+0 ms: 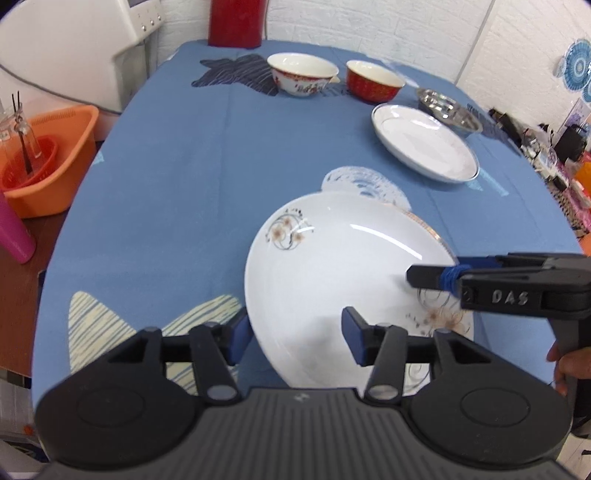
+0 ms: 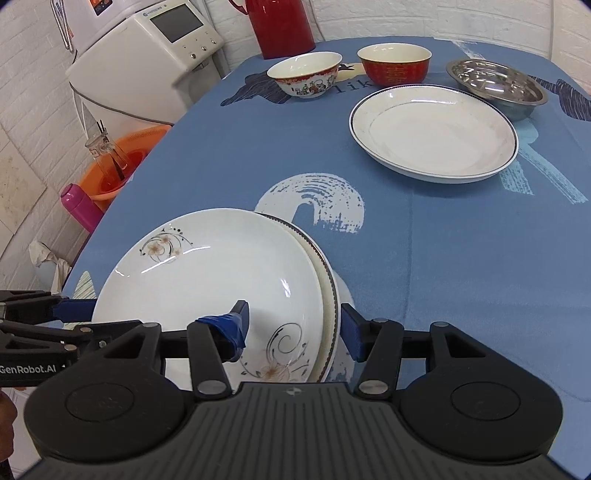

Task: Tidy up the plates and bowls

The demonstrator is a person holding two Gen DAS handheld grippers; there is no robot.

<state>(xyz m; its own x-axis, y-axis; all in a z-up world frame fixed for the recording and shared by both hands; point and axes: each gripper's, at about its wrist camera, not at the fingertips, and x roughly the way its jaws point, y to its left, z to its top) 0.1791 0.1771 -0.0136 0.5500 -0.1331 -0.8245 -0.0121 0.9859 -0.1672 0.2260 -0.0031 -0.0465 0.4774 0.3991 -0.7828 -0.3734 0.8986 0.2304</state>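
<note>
Both grippers straddle the floral plate (image 2: 218, 273): the left gripper (image 1: 295, 332) and the right gripper (image 2: 293, 325) stand wide, gripping nothing.

Black tool (image 2: 291, 328), blue pads (image 2: 349, 332), one seemingly tape-wrapped; "DAS", "GenRobot.AI" lettering.

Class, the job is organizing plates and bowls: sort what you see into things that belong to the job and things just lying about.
Belong to the job:
floral plate
rimmed plate beneath it
blue-rimmed plate
patterned bowl
red bowl
steel bowl

Just lying about:
red flask
orange basin
pink bottle
white appliance
</note>
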